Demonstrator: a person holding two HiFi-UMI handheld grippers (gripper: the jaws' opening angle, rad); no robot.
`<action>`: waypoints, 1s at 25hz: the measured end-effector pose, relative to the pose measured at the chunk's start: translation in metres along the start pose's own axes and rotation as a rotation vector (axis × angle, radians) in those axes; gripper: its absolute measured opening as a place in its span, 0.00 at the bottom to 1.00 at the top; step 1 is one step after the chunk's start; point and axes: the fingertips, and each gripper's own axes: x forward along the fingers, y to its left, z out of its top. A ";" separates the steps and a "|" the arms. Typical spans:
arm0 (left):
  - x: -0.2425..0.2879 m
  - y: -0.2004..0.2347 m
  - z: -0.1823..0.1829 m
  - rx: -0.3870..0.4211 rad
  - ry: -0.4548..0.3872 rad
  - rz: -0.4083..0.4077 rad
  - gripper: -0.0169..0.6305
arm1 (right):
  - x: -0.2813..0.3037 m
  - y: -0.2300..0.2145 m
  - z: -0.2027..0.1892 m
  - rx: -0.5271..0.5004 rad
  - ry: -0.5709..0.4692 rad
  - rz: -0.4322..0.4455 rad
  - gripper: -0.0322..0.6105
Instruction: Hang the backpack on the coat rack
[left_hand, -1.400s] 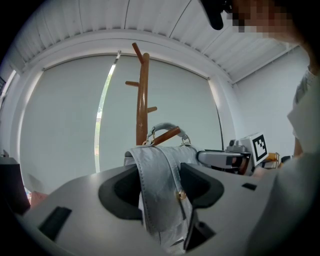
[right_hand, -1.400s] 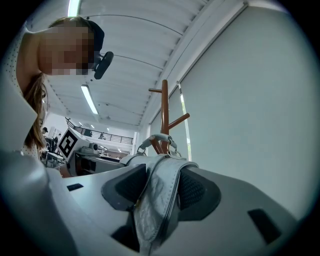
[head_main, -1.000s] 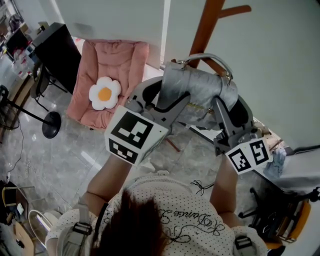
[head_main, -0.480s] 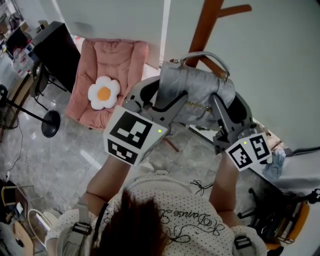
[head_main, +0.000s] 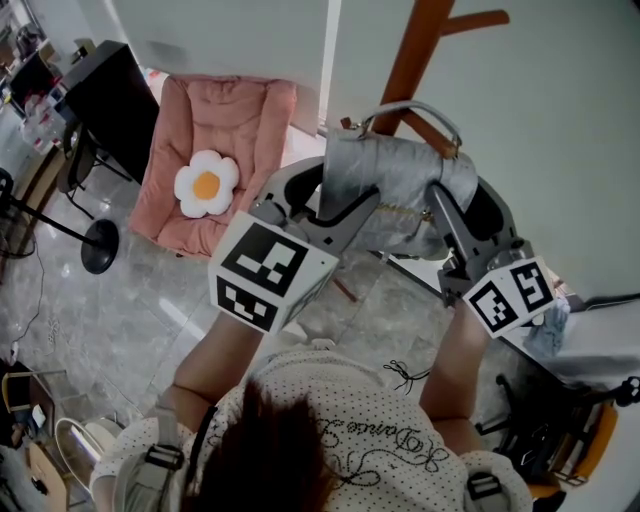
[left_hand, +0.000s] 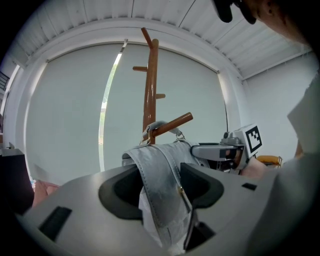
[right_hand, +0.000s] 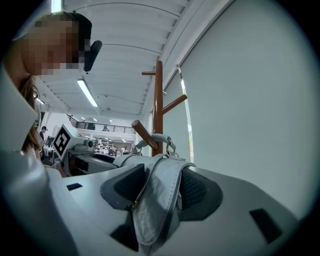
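Observation:
A grey backpack (head_main: 395, 180) hangs between my two grippers in front of the brown wooden coat rack (head_main: 412, 50). Its top handle (left_hand: 161, 124) lies over a slanted peg (left_hand: 172, 123) of the rack; the same handle (right_hand: 158, 138) and peg (right_hand: 143, 134) show in the right gripper view. My left gripper (head_main: 318, 200) is shut on a grey strap (left_hand: 160, 180) at the bag's left side. My right gripper (head_main: 470, 208) is shut on the strap (right_hand: 160, 200) at the bag's right side, with the strap filling the gap between its pads.
A pink folding chair (head_main: 250, 120) with a white-and-yellow flower cushion (head_main: 207, 185) stands on the floor at the left. Further left are a black round stand base (head_main: 103, 248) and a dark desk (head_main: 110, 95). A pale wall or blind (head_main: 560, 140) is right behind the rack.
In the head view the right gripper and its marker cube have drifted a little to the right. The backpack's top has shifted slightly up toward the rack. The left gripper has barely moved.

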 end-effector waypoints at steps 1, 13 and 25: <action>0.000 0.000 0.000 0.002 -0.003 0.006 0.38 | 0.001 0.000 -0.001 0.002 0.008 0.002 0.39; 0.003 0.003 -0.010 0.033 0.006 0.021 0.38 | 0.004 -0.003 -0.022 0.059 0.027 0.026 0.40; -0.005 0.000 -0.017 0.023 -0.045 0.019 0.38 | -0.009 0.012 -0.028 0.015 -0.054 0.006 0.40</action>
